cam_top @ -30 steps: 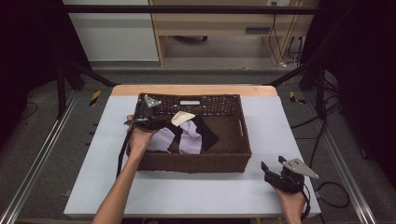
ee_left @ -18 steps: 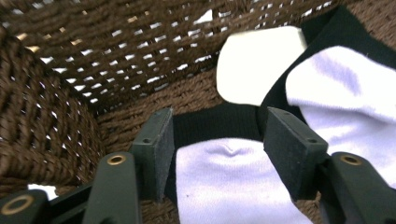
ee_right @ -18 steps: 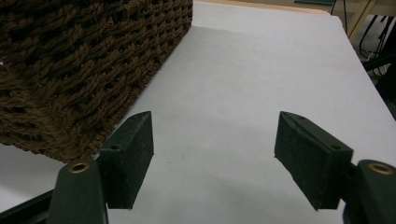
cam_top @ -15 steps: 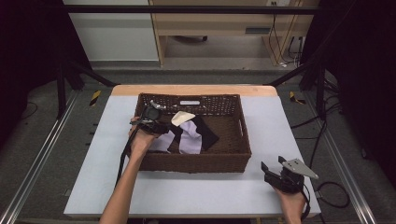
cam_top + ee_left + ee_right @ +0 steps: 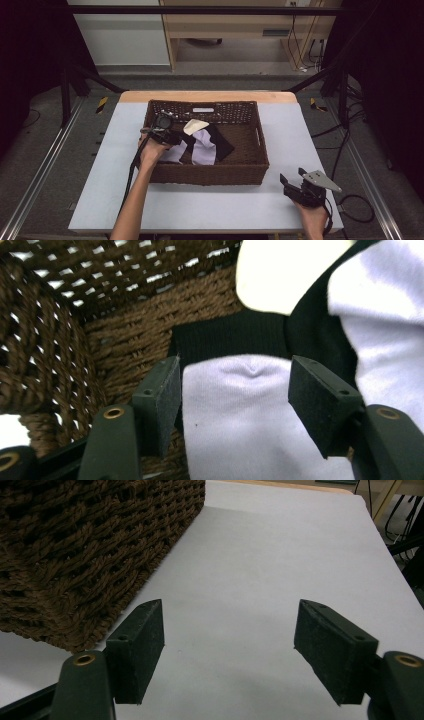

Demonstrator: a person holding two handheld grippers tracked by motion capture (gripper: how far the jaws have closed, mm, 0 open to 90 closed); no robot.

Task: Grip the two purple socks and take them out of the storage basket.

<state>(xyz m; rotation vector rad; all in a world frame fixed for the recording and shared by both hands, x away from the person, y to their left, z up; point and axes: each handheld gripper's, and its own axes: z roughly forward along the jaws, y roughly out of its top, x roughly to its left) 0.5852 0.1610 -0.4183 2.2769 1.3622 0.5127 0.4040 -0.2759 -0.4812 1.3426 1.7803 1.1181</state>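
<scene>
Basket (image 5: 205, 172): one, brown wicker, on the white table (image 5: 100, 200).
Pale lilac cloths: two seen in the basket, one (image 5: 250, 420) at its left side, one (image 5: 205, 150) near its middle.
Black cloth (image 5: 222, 142): one, beneath the lilac pieces.
Cream piece (image 5: 195, 126): one, toward the basket's far wall.
Left gripper (image 5: 235, 400): inside the basket's left end, jaws apart, straddling a lilac cloth, nothing clamped.
Right gripper (image 5: 292, 182): on the table, right of the basket's near corner, jaws wide apart, empty.
</scene>
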